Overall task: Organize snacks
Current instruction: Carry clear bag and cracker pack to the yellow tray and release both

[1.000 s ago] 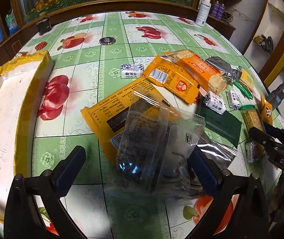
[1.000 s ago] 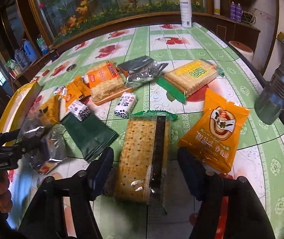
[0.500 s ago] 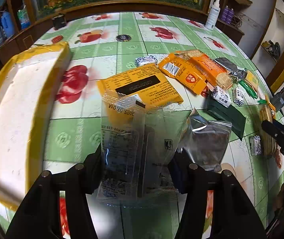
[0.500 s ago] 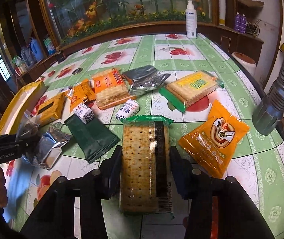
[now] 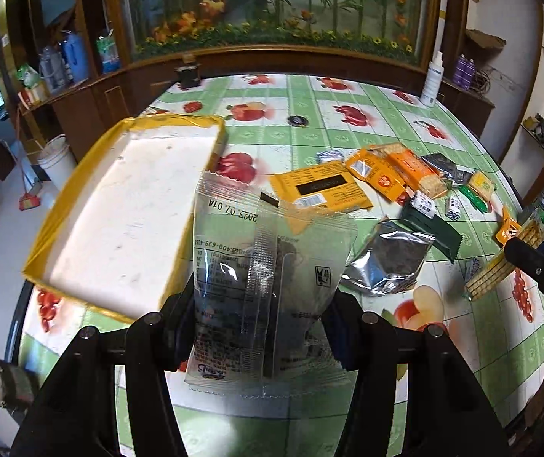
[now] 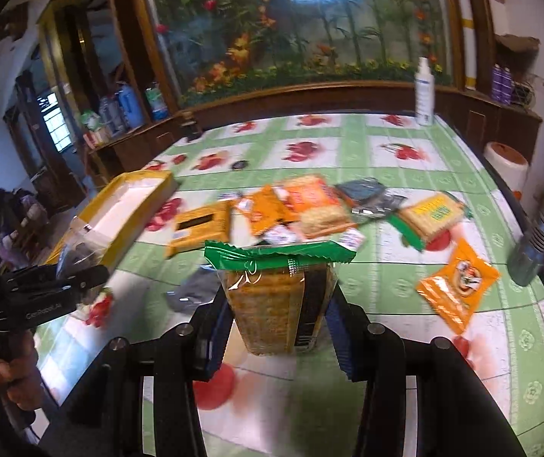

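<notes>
1. Snacks lie scattered over the right half of the round table [image 5: 310, 141], which wears a green-and-white cloth printed with red fruit; we see them spread loosely, some overlapping.
2. The yellow-rimmed tray [image 5: 127, 209] with its white floor sits on the table's left side, well apart from most of the heap; in the left wrist view it appears just behind our lifted packet.
3. Our left gripper [image 5: 260, 327] is pinched tight on a clear snack packet [image 5: 268, 278] with dark contents, holding it upright above the table near the tray's right wall.
4. Our right gripper [image 6: 277, 327] is clamped on a cracker pack [image 6: 276, 301] with a green crimped top, raised off the cloth and standing upright between the blue pads [image 6: 342, 339].
5. A flat orange packet with a black bar [image 5: 319, 188] rests on the cloth behind the clear packet.
6. A silver foil pouch [image 5: 388, 262] lies just right of our left gripper, beside a dark green wrapper [image 5: 434, 228].
7. An orange bag with a round logo [image 6: 458, 285] sits alone toward the table's right edge.
8. Farther back we make out more orange and cracker packs [image 6: 314, 205], though motion blur in the right wrist view leaves their labels unreadable.
9. A white bottle [image 5: 434, 83] stands at the far right rim.
</notes>
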A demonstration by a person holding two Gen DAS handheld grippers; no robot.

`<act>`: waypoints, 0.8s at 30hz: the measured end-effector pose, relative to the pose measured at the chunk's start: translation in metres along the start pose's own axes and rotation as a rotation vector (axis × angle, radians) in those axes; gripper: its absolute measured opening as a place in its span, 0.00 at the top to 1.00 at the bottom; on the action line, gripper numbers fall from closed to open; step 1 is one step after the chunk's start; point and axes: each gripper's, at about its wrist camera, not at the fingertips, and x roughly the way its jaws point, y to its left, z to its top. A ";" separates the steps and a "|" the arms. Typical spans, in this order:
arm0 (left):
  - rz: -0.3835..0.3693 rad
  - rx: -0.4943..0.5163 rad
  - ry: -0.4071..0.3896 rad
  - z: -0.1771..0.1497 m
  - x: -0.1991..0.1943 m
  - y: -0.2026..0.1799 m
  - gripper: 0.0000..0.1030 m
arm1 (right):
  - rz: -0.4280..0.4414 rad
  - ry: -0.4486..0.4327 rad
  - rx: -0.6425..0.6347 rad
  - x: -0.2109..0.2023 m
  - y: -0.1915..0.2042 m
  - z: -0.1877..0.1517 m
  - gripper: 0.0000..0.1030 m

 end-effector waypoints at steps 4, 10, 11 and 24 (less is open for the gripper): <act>0.017 -0.025 -0.009 -0.006 -0.007 0.016 0.47 | 0.052 0.007 -0.036 0.003 0.028 0.000 0.54; 0.055 -0.064 -0.041 -0.010 -0.018 0.039 0.46 | 0.108 0.012 -0.081 0.005 0.061 0.001 0.54; 0.057 -0.071 -0.044 -0.010 -0.020 0.042 0.46 | 0.116 0.012 -0.089 0.005 0.067 0.002 0.54; 0.088 -0.153 -0.048 -0.012 -0.019 0.082 0.46 | 0.197 0.024 -0.151 0.014 0.119 0.010 0.54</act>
